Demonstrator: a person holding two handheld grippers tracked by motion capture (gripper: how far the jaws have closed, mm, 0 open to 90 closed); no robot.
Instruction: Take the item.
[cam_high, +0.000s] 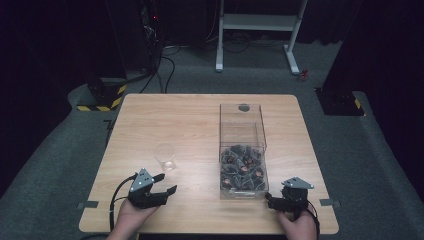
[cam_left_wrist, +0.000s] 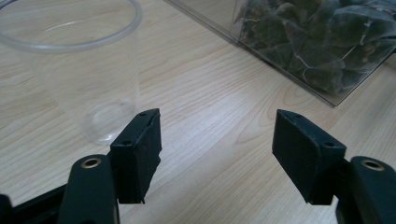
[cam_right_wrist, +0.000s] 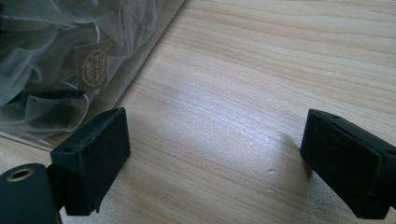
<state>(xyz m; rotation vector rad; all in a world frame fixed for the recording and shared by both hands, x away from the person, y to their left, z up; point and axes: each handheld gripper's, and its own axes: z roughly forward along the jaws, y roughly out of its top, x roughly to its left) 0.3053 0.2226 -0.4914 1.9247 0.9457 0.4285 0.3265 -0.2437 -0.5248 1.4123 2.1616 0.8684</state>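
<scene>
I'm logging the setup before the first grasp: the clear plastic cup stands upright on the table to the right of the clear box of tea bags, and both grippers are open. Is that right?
Not quite. The clear plastic cup stands upright to the left of the clear box of tea bags, as the high view shows. The rest holds: the left gripper and right gripper are both open.

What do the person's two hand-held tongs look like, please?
Both the left tongs and the right tongs are black, each topped by a grey three-cornered plate and trailing a black cable. Their jaws end in flat, rectangular black pads.
</scene>
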